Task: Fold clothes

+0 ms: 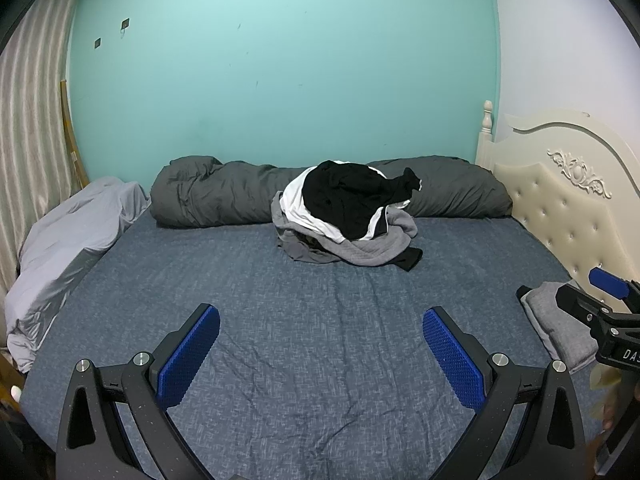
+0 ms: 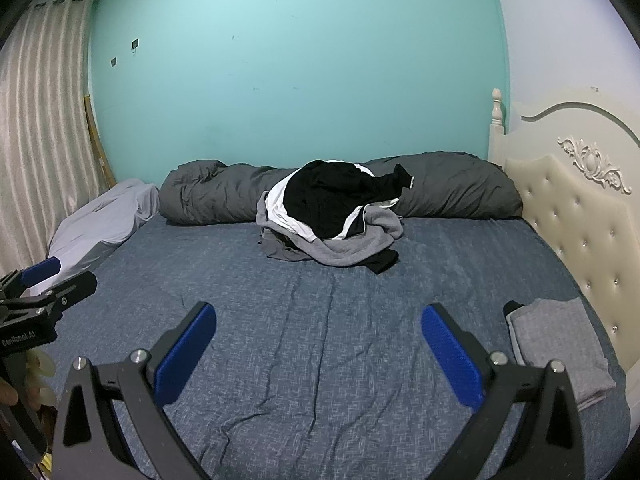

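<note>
Hovering over the near bed (image 1: 320, 360), well short of the clothes: left gripper (image 1: 321, 352) spread wide and empty, right gripper (image 2: 319, 354) likewise spread and empty. Done so far, judging by the scene: one grey folded piece (image 2: 560, 350) lying near right, beside the headboard (image 2: 580, 216). Left to do: the pile (image 1: 346, 216) at far centre, black, white and grey garments heaped against the duvet (image 1: 212, 192), untouched. Probably early in the task.

Home bedroom: bed with blue sheet (image 1: 320, 320), cream tufted headboard (image 1: 572, 216), rolled grey duvet (image 1: 224, 192) along teal wall (image 1: 280, 60), striped curtain (image 1: 28, 120).
</note>
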### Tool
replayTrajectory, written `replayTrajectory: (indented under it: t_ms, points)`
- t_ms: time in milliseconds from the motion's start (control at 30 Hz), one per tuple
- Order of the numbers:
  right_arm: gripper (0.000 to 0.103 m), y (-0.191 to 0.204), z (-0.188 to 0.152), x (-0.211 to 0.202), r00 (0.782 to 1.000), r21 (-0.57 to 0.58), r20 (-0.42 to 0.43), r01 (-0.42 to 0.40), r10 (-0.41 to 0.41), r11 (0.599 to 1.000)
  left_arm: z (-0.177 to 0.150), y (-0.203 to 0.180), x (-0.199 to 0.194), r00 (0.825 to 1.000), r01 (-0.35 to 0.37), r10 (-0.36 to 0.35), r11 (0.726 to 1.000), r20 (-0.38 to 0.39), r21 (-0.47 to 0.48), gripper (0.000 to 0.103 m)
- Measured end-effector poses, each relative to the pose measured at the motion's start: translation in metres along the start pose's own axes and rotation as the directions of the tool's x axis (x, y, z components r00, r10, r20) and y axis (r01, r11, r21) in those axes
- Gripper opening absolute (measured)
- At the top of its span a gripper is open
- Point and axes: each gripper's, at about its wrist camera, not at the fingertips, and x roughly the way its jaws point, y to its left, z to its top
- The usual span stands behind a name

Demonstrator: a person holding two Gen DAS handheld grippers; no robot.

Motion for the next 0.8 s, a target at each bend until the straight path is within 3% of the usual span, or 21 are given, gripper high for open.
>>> replayTrajectory:
  t_ms: [200, 367, 567, 800]
  points:
    - [0.103, -0.004, -0.005, 0.016, 1.0, 0.006, -0.018, -0.004, 0.004, 1.0, -0.001, 0.004, 0.022, 1.0, -0.017, 0.017, 1.0, -0.014, -0.014, 0.103]
    - [0.103, -0.02, -0.01, 0.056, 0.998, 0.061, -0.056, -0.03, 0.034, 0.998, -0.005, 0.013, 0.063, 0.999, -0.023, 0.022, 0.999, -0.039, -0.027, 0.103]
    - [0.103, -0.043, -0.011, 0.136, 0.996, 0.084, -0.079, -0.033, 0.04, 0.996, 0.0, 0.022, 0.137, 0.998, -0.031, 0.028, 0.999, -0.058, -0.042, 0.103]
    - [0.103, -0.051, -0.006, 0.258, 0.986, 0.046, -0.151, -0.069, 0.075, 0.997, 0.014, 0.037, 0.26, 0.996, -0.049, 0.047, 0.998, -0.076, -0.038, 0.103]
